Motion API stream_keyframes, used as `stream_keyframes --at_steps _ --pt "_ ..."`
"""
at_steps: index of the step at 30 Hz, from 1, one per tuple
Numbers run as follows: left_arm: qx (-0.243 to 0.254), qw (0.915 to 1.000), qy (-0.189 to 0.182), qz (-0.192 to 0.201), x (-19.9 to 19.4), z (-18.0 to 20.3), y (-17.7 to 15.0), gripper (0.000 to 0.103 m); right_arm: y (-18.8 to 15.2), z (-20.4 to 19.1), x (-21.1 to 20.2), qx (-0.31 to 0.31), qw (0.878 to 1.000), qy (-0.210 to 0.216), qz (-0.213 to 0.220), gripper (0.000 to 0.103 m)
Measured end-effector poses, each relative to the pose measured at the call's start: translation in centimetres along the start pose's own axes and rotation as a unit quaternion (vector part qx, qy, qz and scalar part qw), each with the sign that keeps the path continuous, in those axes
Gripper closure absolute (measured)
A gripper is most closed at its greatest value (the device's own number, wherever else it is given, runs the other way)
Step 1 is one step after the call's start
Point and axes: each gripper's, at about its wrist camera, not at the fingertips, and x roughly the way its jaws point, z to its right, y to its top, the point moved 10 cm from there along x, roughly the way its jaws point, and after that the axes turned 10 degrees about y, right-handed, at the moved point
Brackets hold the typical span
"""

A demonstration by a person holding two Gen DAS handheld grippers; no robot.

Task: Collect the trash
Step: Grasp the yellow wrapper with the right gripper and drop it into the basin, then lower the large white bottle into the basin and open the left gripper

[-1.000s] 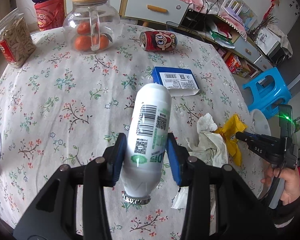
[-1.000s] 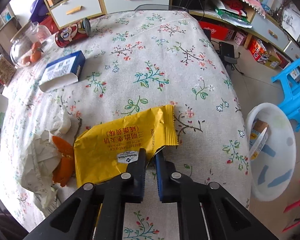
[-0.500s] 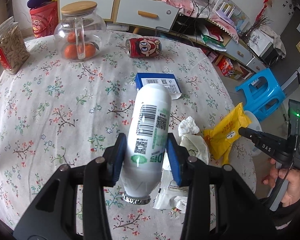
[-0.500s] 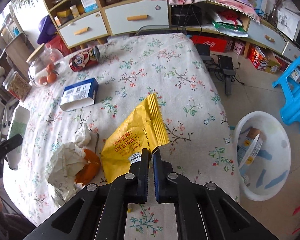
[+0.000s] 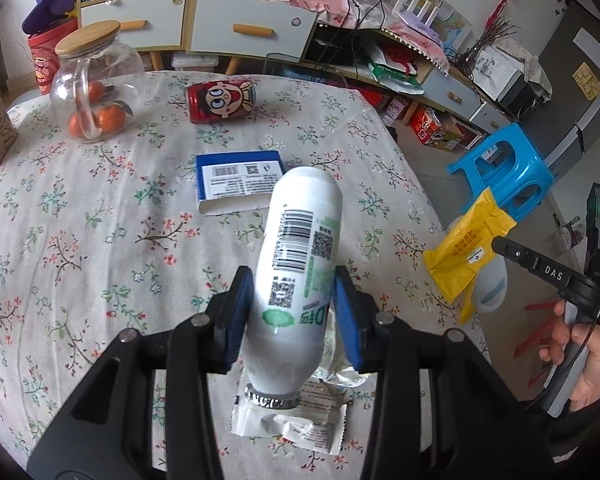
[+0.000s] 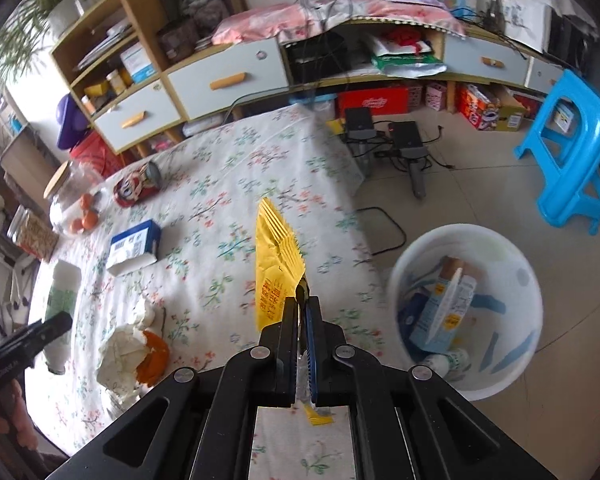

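Table (image 5: 80, 240): floral cloth under both my grippers.
White bin (image 6: 512, 264): on the floor beside the table, with cartons inside.
White bottle (image 5: 300, 256): my left gripper (image 5: 294, 312) clamps it, cap toward me, above the table.
Yellow wrapper (image 6: 278, 264): my right gripper (image 6: 302, 304), jaws nearly together, pinches it, lifted off the cloth.

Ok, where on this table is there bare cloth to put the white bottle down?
The widest bare cloth lies nearer than the glass jar, left of the blue box. Another patch lies beyond the box, right of the red can. It is crowded by the crumpled tissue and white wrapper.
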Motion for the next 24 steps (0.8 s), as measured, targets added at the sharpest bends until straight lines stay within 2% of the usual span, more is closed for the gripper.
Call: stream_keyframes --at_steps 9,18,21,22,23,24 --pt "0.024 0.9995 -0.016 -0.007 1.3 4.6 0.0 0.061 1.3 8.4 -3.8 0.070 0.996 -0.041 0.042 0.099" --pt "0.049 0.9979 -0.039 -0.019 2.1 9.5 -0.5 0.061 0.4 13.7 -4.5 0.093 0.993 -0.067 0.036 0.097" --pt "0.066 0.9968 -0.041 -0.021 2.4 11.3 -0.6 0.061 -0.2 15.0 -4.4 0.106 0.991 -0.072 0.021 0.087" --pt "0.074 0.9962 -0.040 -0.021 2.5 12.0 -0.6 0.061 -0.4 15.3 -4.4 0.110 0.991 -0.070 0.019 0.079" --pt "0.081 0.9957 -0.039 -0.021 2.7 12.5 -0.5 0.061 -0.6 15.4 -4.6 0.114 0.991 -0.068 0.019 0.064" --pt "0.088 0.9952 -0.039 -0.021 2.8 13.1 -0.5 0.061 -0.7 15.7 -5.0 0.118 0.991 -0.066 0.022 0.055"
